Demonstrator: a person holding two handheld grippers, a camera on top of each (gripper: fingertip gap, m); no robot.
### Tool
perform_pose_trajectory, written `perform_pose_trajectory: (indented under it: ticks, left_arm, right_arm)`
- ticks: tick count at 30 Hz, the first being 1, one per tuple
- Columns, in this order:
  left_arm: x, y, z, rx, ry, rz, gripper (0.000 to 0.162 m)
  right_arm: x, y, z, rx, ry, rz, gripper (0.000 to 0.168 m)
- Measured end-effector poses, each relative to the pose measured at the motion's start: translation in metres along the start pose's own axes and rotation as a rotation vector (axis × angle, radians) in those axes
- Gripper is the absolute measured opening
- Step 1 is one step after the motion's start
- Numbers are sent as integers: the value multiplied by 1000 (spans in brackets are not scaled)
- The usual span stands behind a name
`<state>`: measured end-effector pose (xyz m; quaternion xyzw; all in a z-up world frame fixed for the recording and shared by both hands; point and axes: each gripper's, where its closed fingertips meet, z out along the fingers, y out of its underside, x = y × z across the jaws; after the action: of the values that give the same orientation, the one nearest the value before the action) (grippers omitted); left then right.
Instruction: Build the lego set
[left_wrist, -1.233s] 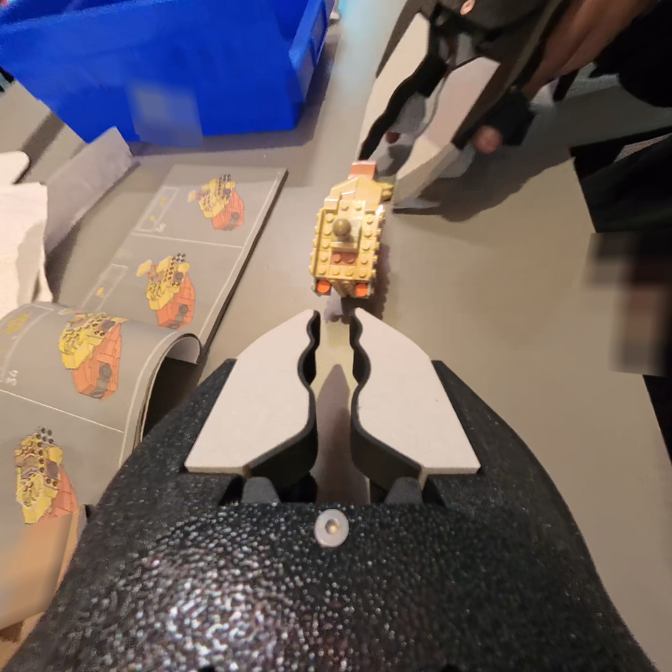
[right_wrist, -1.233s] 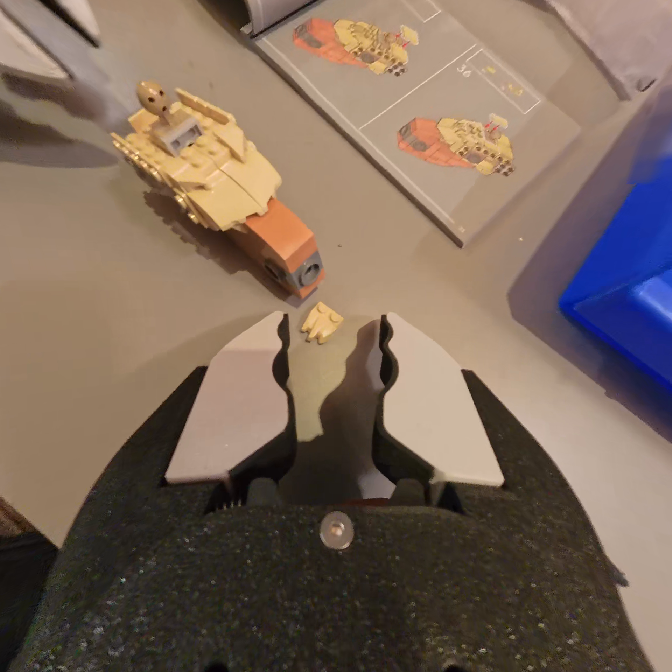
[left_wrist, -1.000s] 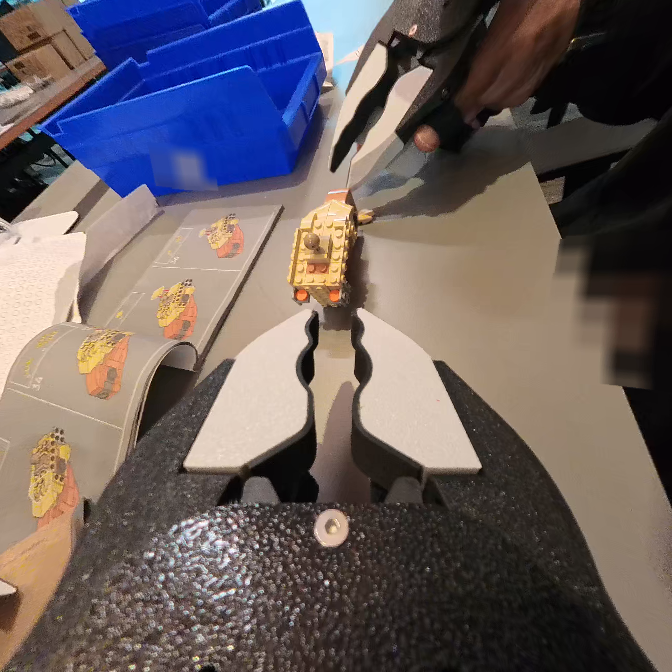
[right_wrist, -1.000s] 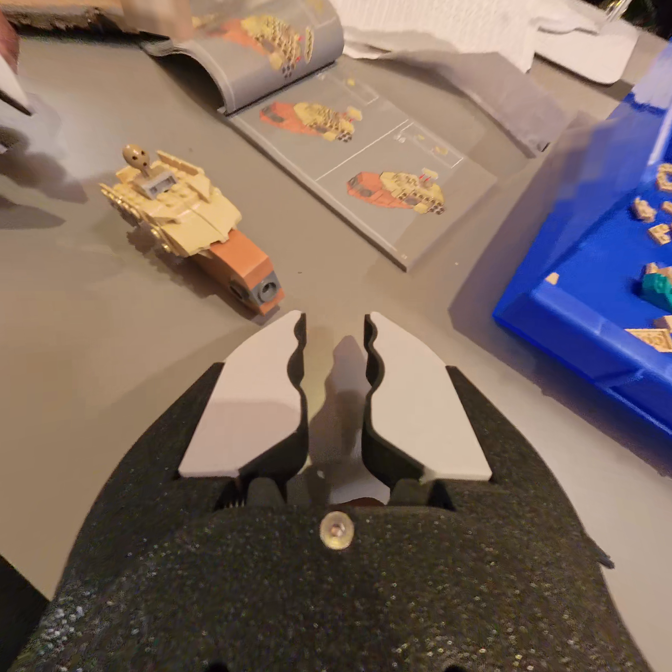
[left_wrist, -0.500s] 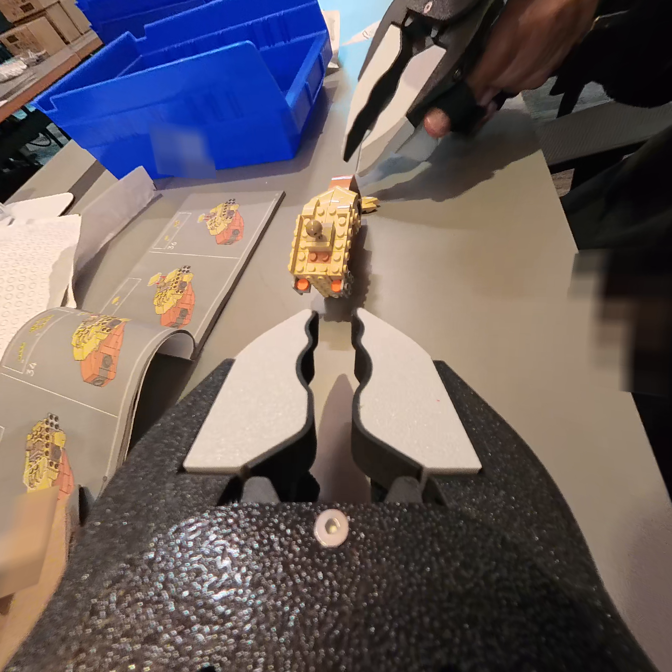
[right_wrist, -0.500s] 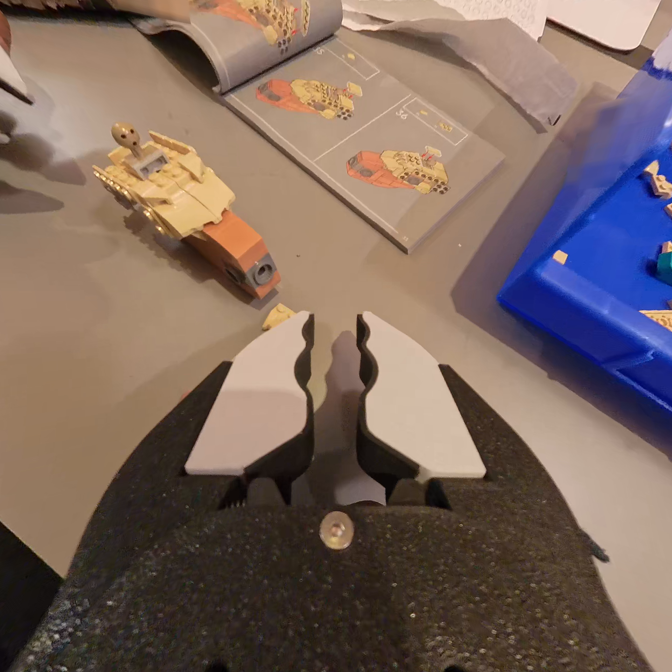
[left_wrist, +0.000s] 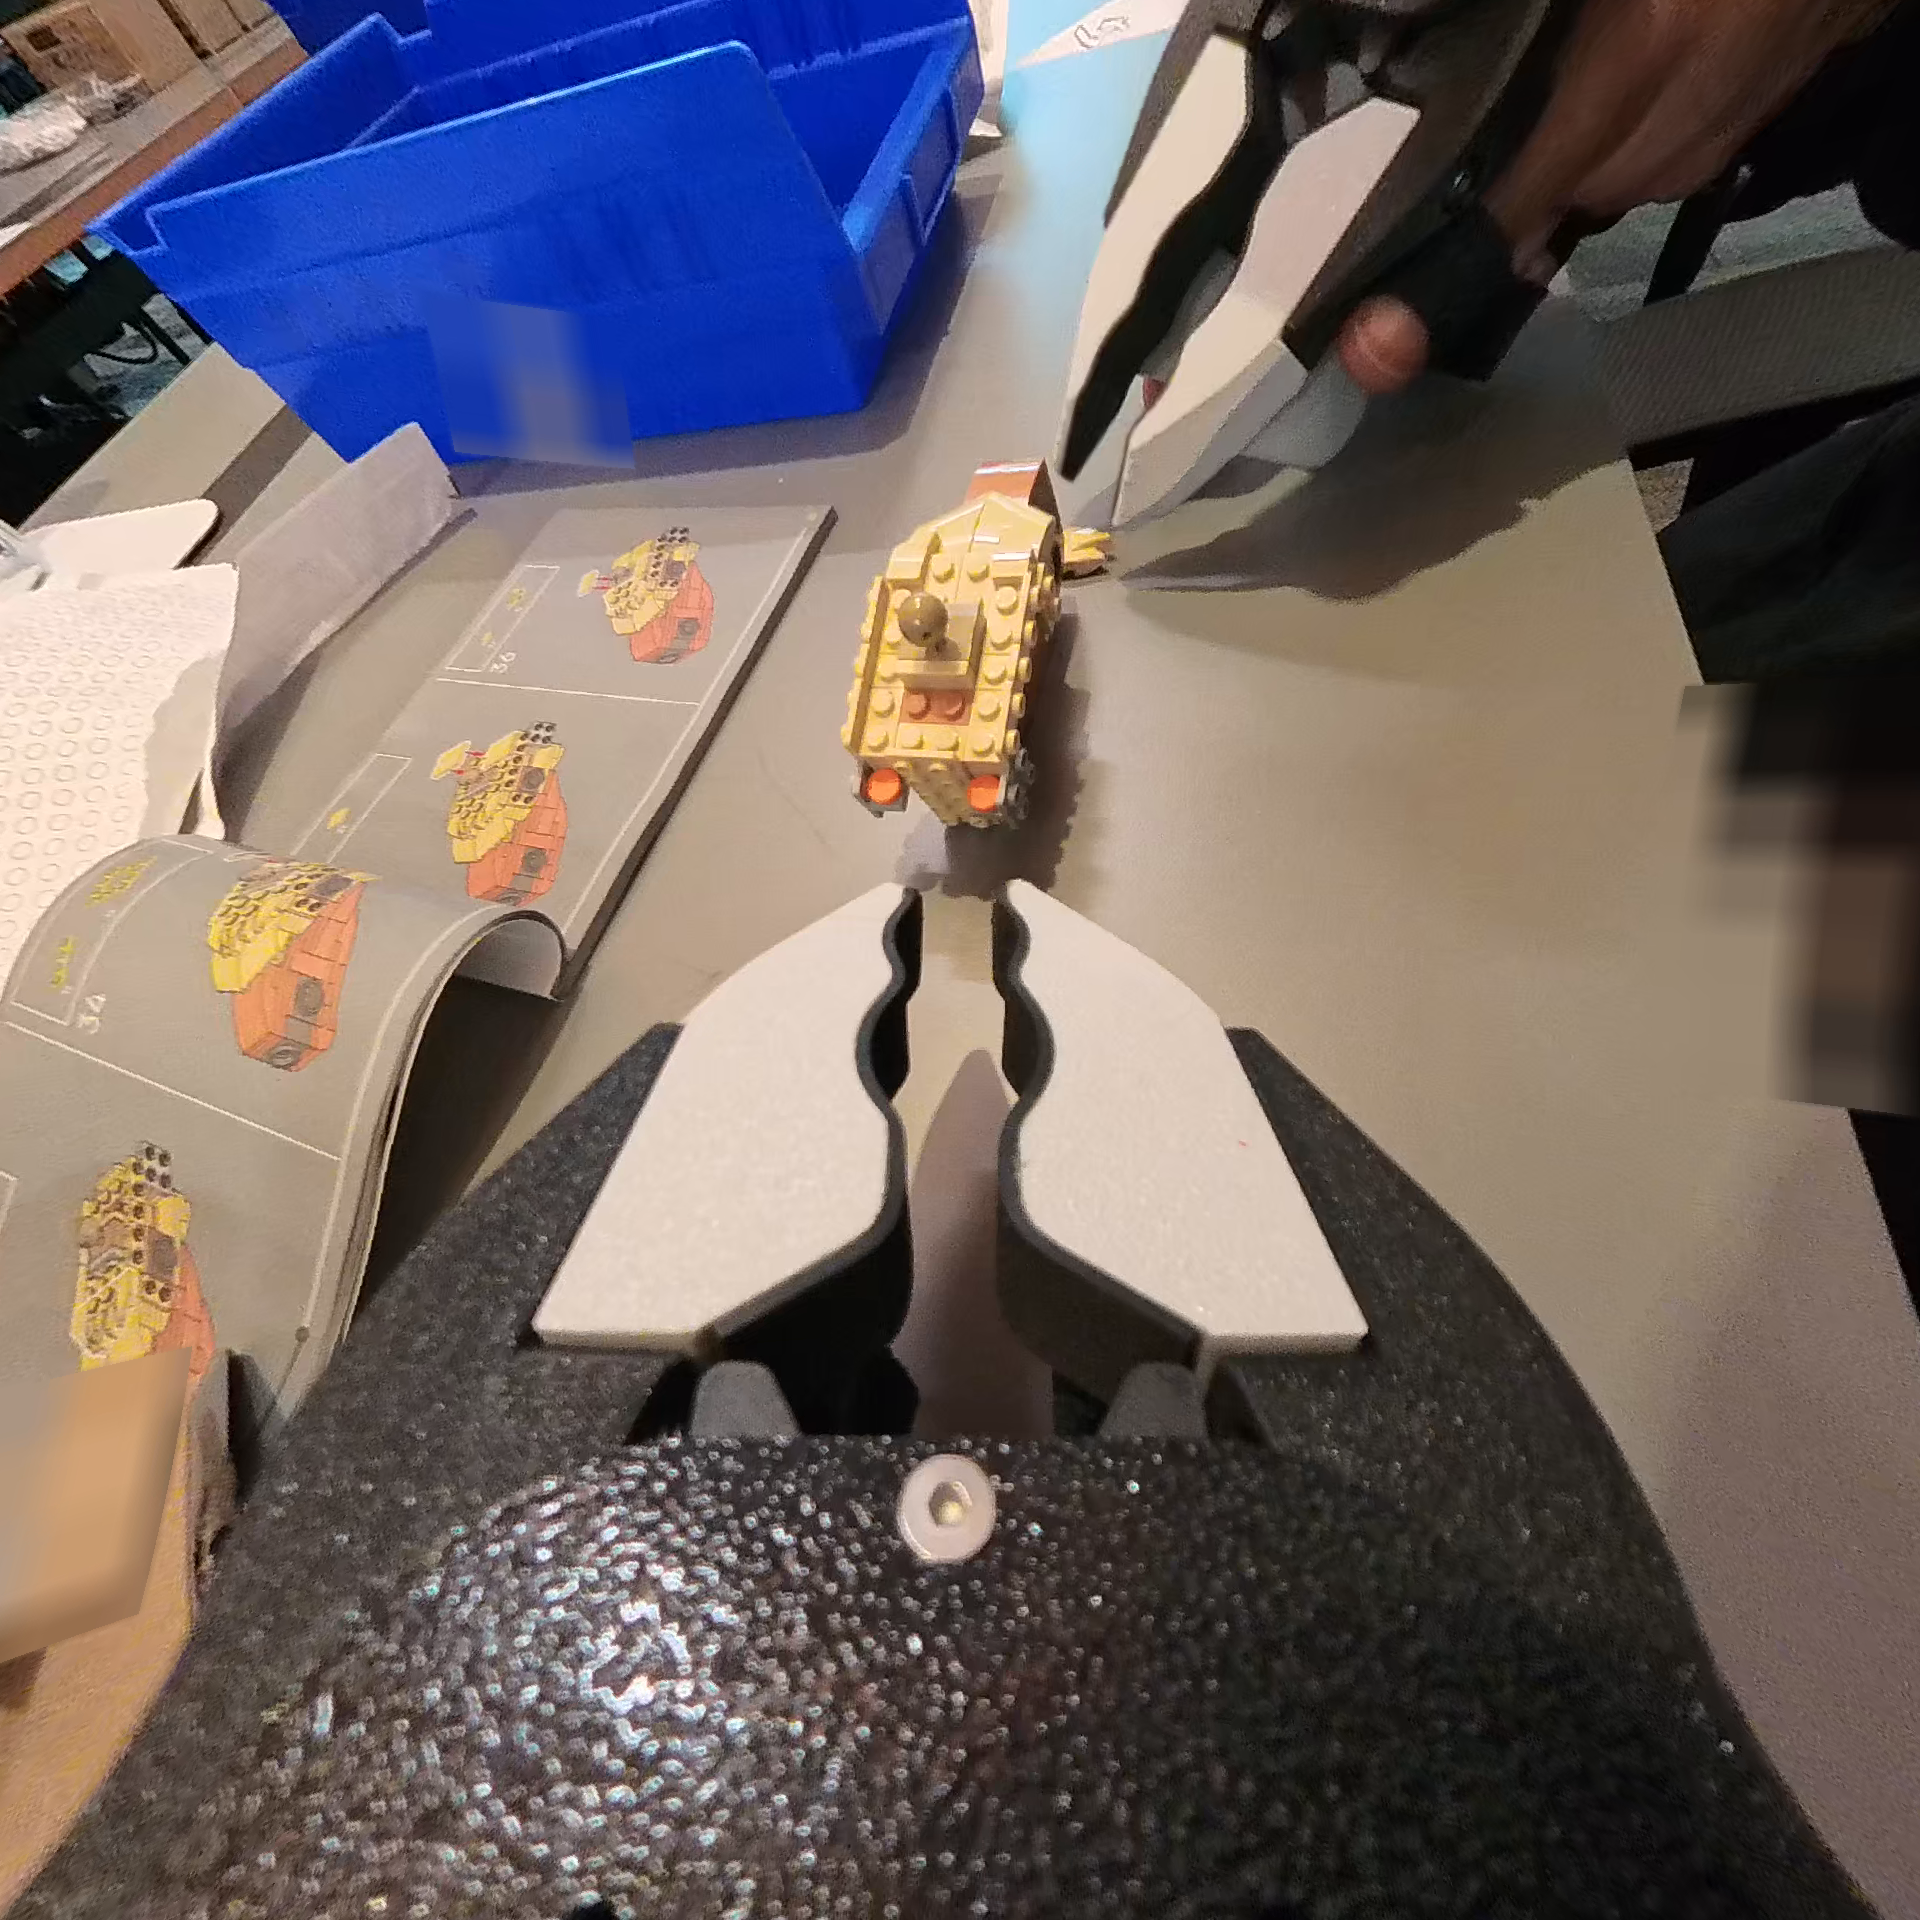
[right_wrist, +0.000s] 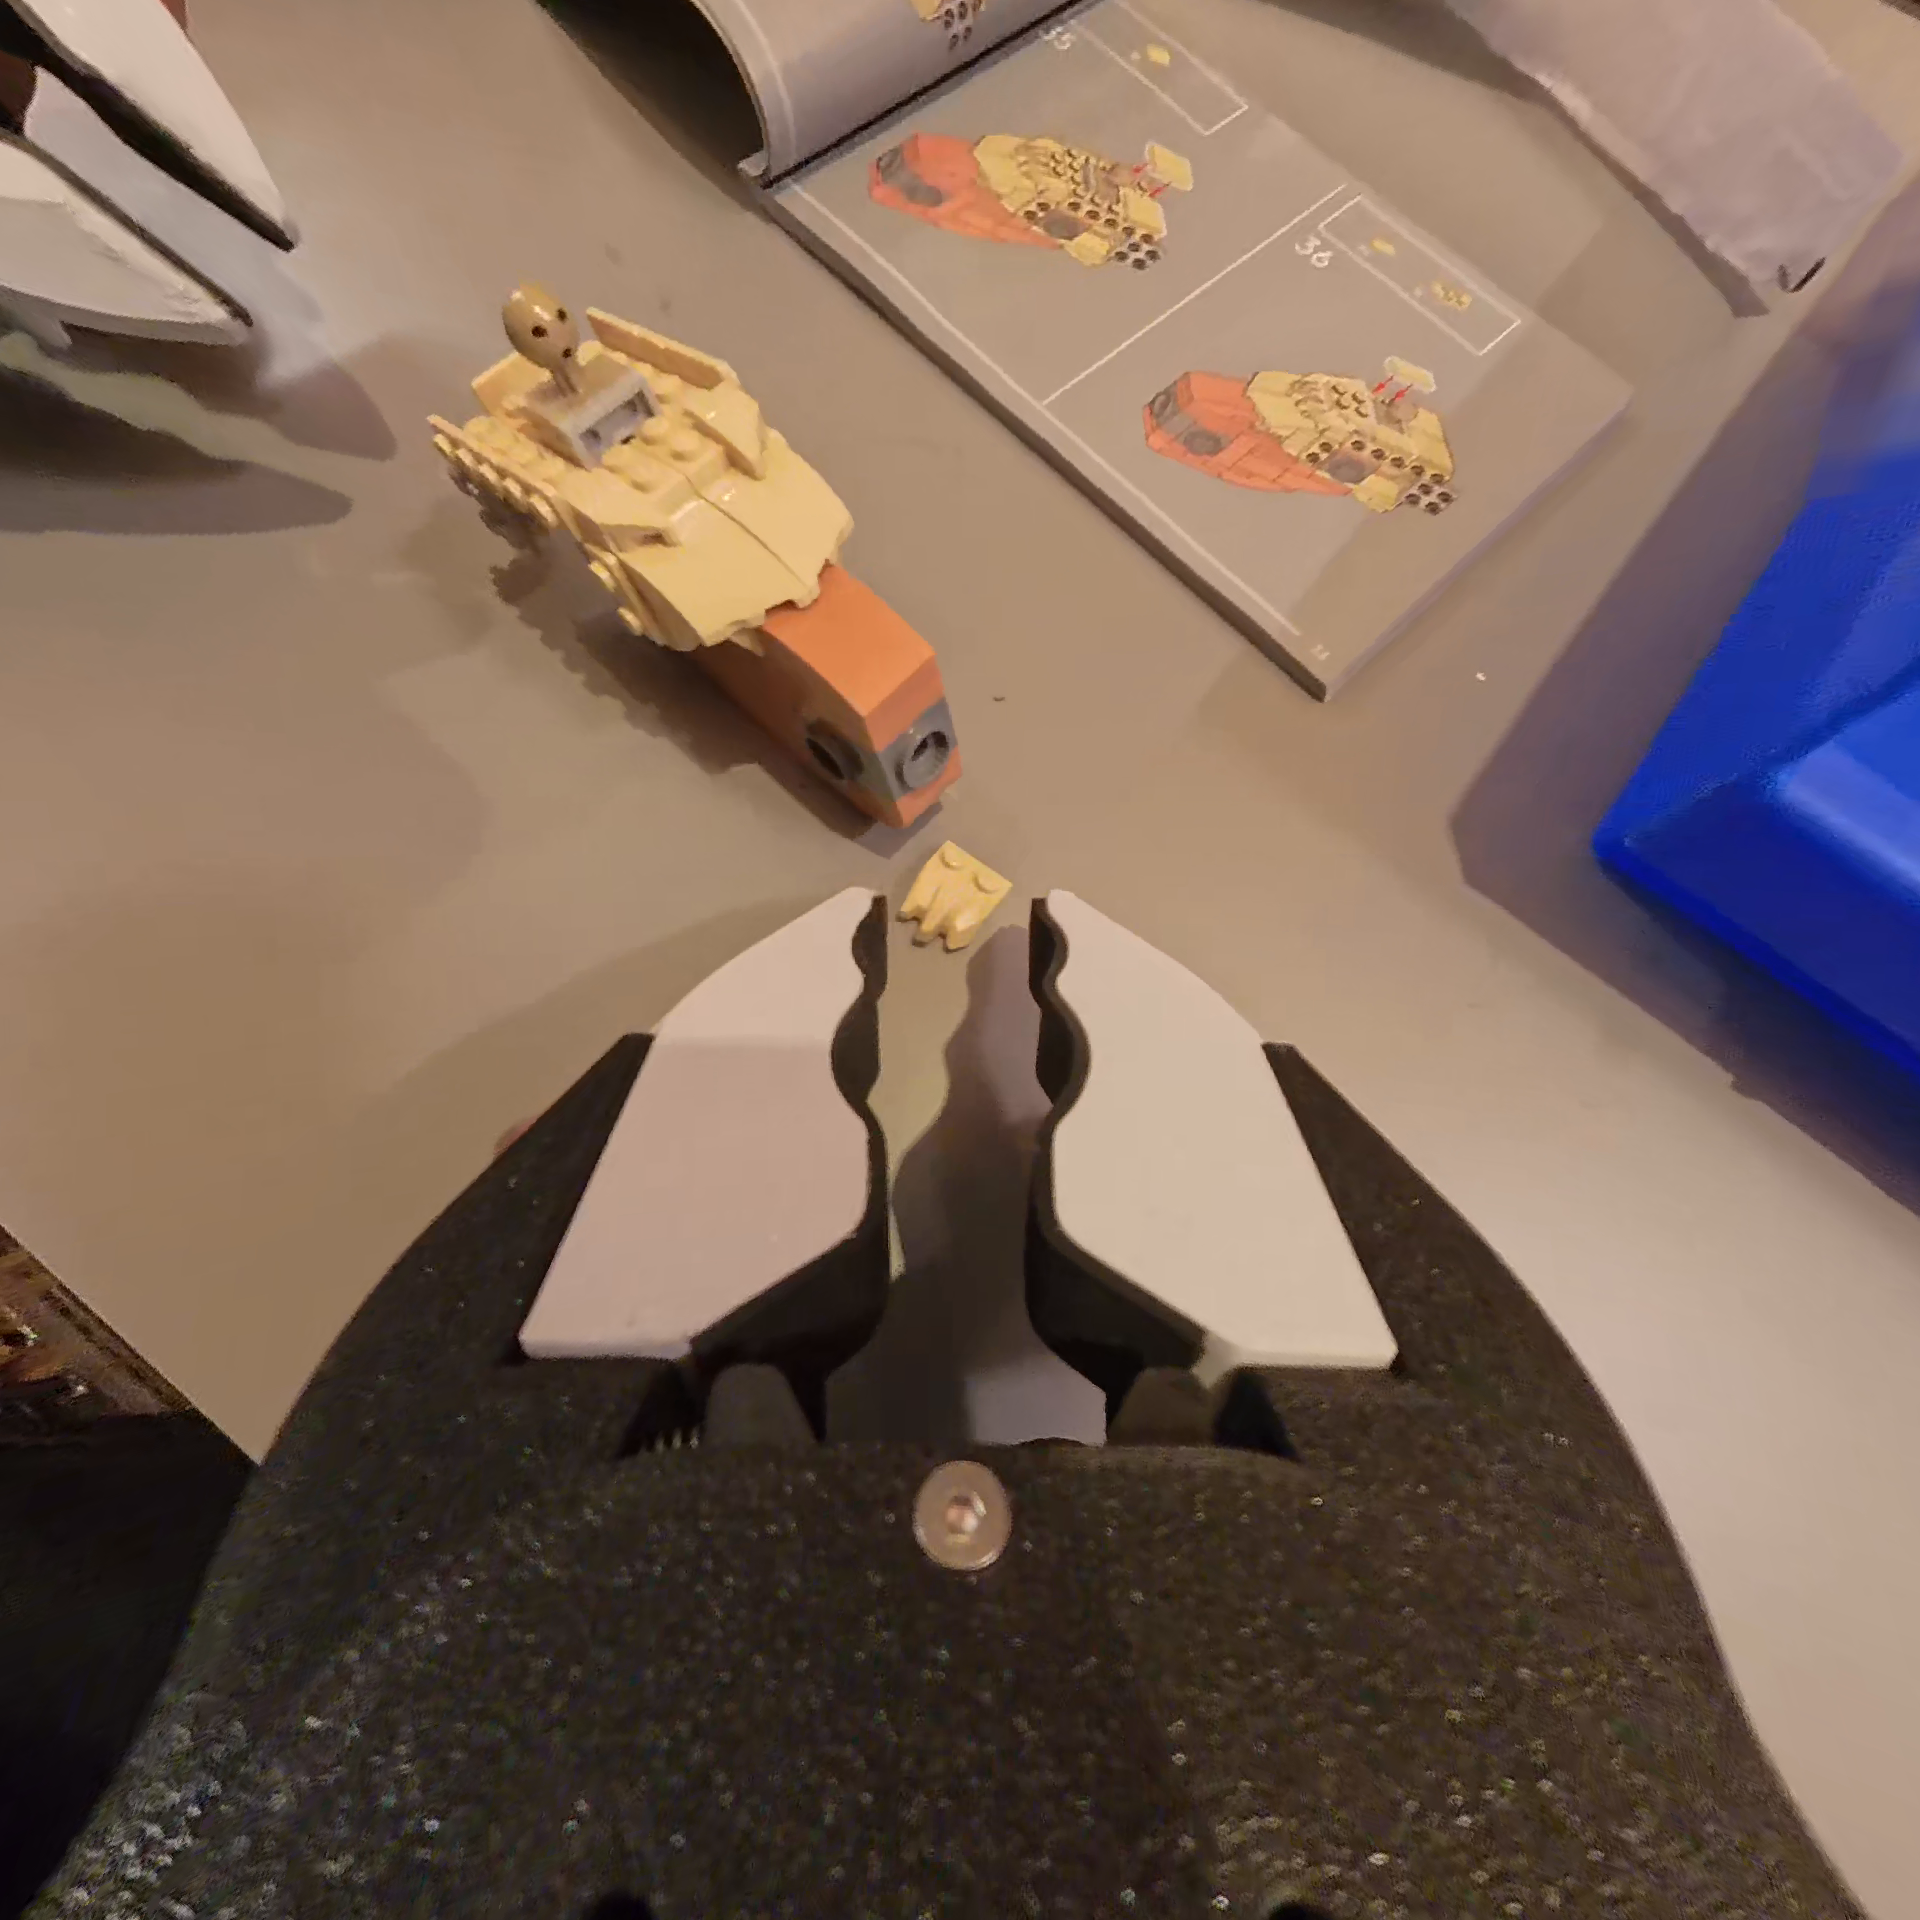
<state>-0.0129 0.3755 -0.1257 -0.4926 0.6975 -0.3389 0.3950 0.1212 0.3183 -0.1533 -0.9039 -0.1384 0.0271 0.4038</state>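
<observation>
A tan and orange lego vehicle (left_wrist: 951, 665) with a round-headed figure on top stands on the grey table, just ahead of my left gripper (left_wrist: 954, 902), which is slightly open and empty. In the right wrist view the same vehicle (right_wrist: 686, 540) lies ahead and to the left. A small loose tan piece (right_wrist: 954, 896) lies on the table right at the tips of my right gripper (right_wrist: 958, 912), which is open and not holding it. The right gripper (left_wrist: 1101, 468) also shows beyond the vehicle in the left wrist view, next to the tan piece (left_wrist: 1086, 545).
An open instruction booklet (left_wrist: 582, 707) lies left of the vehicle, also in the right wrist view (right_wrist: 1195, 343). Blue bins (left_wrist: 582, 239) stand behind it, one at the right (right_wrist: 1787, 790). White paper (left_wrist: 94, 707) lies at the far left. The table edge (right_wrist: 104, 1299) is near. Across from one pair of fingers to the other is roughly 15 cm.
The right gripper has shifted so the small tan piece, first hidden, now lies between its fingertips. The left gripper has edged closer to the vehicle. The vehicle has stayed put.
</observation>
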Motion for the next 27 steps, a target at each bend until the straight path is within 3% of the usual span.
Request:
perform_pose_trajectory:
  ticks: [15,27]
  left_arm:
    - [-2,4,1,-23,-15,8,11]
    - [4,7,4,-50,25,29,14]
  right_arm:
    - [9,8,11,-96,0,-78,21]
    - [10,4,15,-84,-138,-191,33]
